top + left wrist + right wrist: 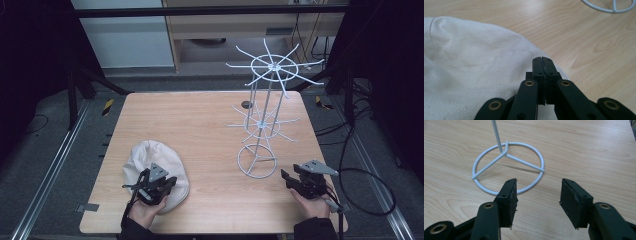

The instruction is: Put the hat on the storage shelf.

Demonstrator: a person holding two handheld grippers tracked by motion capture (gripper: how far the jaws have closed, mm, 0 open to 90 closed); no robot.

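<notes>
Black jaws of the left gripper (543, 65) are clenched together with nothing visibly between the pads, their tips above the right-hand edge of the white cloth cap (469, 65). Bare wood begins just beyond that cloth edge. In the high view, the cap (159, 161) lies near the table's front left, partly under the left gripper (152, 187). Right gripper (537, 192) jaws are released, standing apart over bare wood, just short of the ring base of the white wire rack (507, 167). That rack (265, 107) stands upright right of centre. Open tabletop (200, 125) separates cap and rack; the right gripper (295, 181) sits near the table's front right corner.
</notes>
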